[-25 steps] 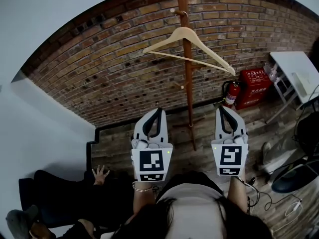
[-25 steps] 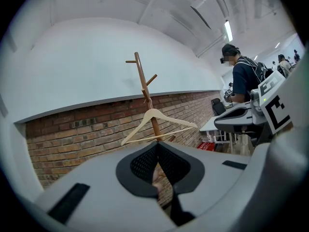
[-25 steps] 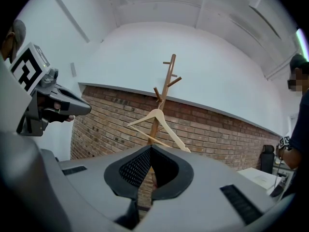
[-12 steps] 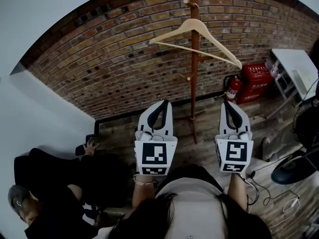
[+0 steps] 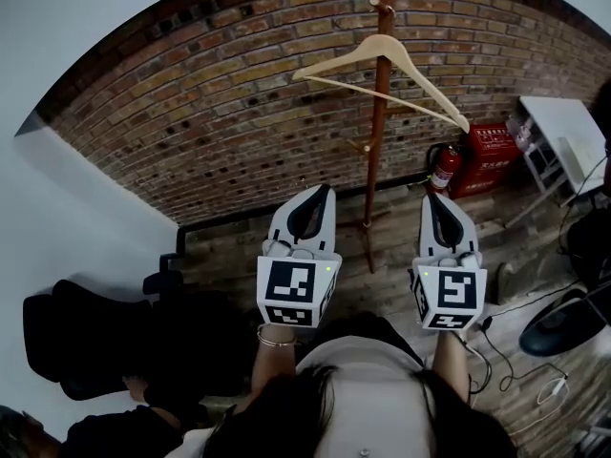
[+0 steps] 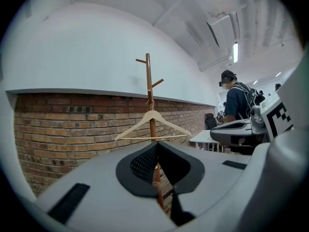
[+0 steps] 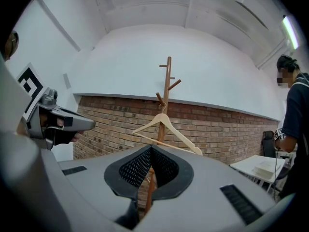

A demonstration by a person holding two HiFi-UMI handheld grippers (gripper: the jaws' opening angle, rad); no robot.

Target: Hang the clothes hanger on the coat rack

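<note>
Head view: the clothes hanger (image 5: 382,57) hangs by its hook from a peg of the coat rack (image 5: 378,151), tilted, before the brick wall (image 5: 191,113); a fire extinguisher (image 5: 443,172) stands at the wall's foot. The left hand-held gripper (image 5: 319,197) and the right hand-held gripper (image 5: 433,200) are held level, well apart from the hanger. Left gripper view: the jaws are pressed together on nothing; the clothes hanger (image 6: 152,123) and rack pole show beyond them. Right gripper view: the jaws are likewise pressed together and empty, with the clothes hanger (image 7: 166,127) on the coat rack (image 7: 167,83) beyond.
</note>
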